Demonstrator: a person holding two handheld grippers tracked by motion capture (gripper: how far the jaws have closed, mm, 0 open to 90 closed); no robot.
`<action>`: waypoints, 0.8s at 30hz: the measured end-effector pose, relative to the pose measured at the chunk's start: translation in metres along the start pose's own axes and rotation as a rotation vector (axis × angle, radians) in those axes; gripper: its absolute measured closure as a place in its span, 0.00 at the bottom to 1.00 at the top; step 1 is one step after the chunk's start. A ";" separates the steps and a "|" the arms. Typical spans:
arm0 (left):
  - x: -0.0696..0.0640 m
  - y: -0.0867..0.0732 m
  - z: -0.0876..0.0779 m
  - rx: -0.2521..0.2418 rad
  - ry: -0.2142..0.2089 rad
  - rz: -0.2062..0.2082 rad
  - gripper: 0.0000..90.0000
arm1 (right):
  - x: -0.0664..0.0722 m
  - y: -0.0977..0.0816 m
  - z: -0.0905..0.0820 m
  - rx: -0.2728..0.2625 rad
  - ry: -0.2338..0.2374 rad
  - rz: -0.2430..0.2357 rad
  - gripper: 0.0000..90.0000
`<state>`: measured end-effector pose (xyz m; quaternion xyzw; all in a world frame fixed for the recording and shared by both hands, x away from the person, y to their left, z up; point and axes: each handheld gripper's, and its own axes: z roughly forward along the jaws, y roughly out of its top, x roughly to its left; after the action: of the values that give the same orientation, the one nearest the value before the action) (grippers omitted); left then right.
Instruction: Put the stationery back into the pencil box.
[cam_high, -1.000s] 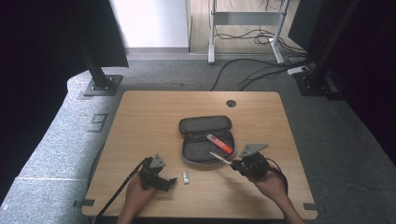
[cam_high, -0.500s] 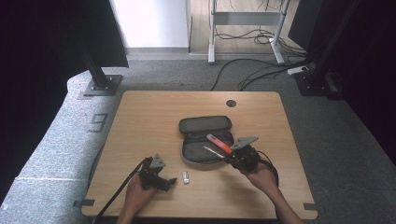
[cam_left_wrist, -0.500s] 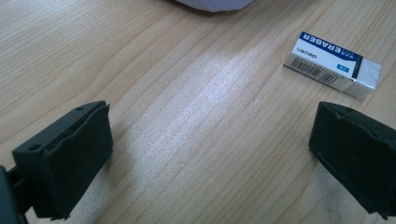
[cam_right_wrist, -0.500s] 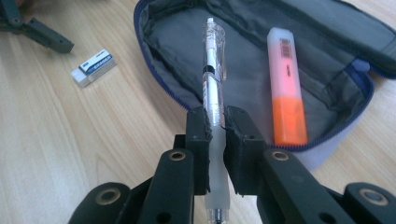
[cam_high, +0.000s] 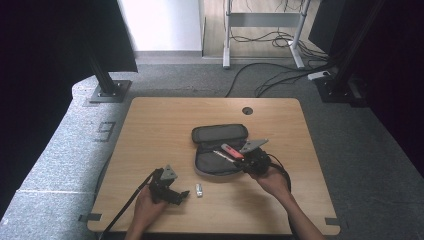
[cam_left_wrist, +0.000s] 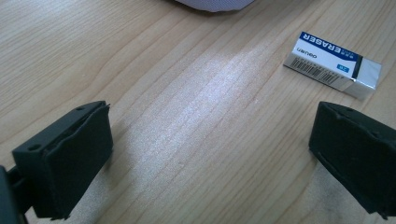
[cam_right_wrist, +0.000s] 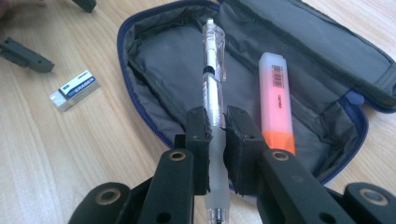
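An open grey pencil case (cam_high: 220, 150) (cam_right_wrist: 177, 60) lies in the middle of the wooden table. My right gripper (cam_high: 248, 161) (cam_right_wrist: 217, 140) is shut on a clear pen (cam_right_wrist: 213, 84) and holds it over the case's open half. An orange highlighter (cam_right_wrist: 276, 100) (cam_high: 232, 150) lies inside the case beside the pen. A white eraser with a blue sleeve (cam_left_wrist: 332, 64) (cam_high: 199, 190) (cam_right_wrist: 74, 90) rests on the table near the case. My left gripper (cam_high: 180, 195) (cam_left_wrist: 210, 154) stands open low over bare wood, with the eraser ahead and to the right of its jaws.
The table (cam_high: 150, 135) has a round cable hole (cam_high: 247, 110) near its far edge. Black stands (cam_high: 107, 82) and cables (cam_high: 270, 80) sit on the grey floor beyond the table. A cable (cam_high: 125, 210) trails from my left gripper off the front edge.
My right gripper has carried the pen leftward and away from me, from beside the case to over its open half. The left gripper has stayed put.
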<state>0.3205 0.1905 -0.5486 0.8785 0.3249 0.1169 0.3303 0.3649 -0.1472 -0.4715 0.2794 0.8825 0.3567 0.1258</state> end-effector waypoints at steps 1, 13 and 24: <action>0.000 0.000 0.000 0.000 0.000 0.000 0.00 | -0.001 0.001 0.001 0.001 -0.003 -0.002 0.87; 0.000 0.000 0.000 -0.002 0.001 -0.003 0.00 | -0.011 0.005 0.018 0.012 -0.021 0.009 0.87; 0.000 0.000 0.000 -0.001 0.001 0.000 0.00 | -0.015 0.003 0.035 0.028 -0.035 0.009 0.87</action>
<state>0.3205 0.1905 -0.5486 0.8782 0.3251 0.1174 0.3305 0.3933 -0.1348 -0.4935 0.2914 0.8838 0.3399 0.1355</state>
